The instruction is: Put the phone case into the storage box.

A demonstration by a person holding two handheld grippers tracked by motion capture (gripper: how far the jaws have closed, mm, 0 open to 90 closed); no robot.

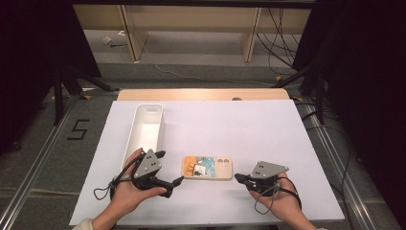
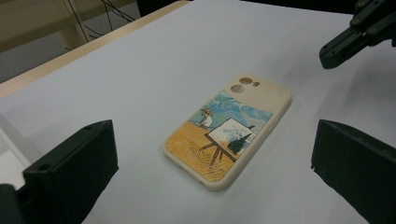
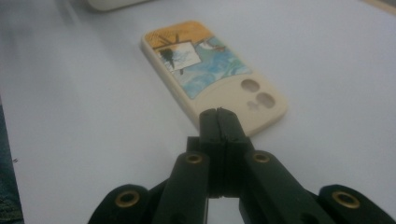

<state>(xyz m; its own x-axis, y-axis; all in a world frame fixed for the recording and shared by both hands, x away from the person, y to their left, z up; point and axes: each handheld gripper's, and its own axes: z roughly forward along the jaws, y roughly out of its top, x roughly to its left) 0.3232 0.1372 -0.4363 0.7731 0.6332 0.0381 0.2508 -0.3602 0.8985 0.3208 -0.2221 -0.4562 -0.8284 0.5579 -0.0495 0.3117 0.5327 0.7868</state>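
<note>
White bin point(image 1: 147, 125) empty, phone case point(image 1: 207, 167) beside it

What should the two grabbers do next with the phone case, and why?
Probably slide the open left gripper forward until its jaws flank the phone case, then close. The case lies flat between them, just ahead, untouched, while the shut right gripper sits at its camera-hole end.

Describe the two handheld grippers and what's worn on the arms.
Both the left gripper and the right gripper are black linkage bodies with brass-coloured pivot pins, two blocky black jaws, a grey three-cornered plate on top and a thin dark cable looping off. A pale cuff shows at the left wrist.
</note>
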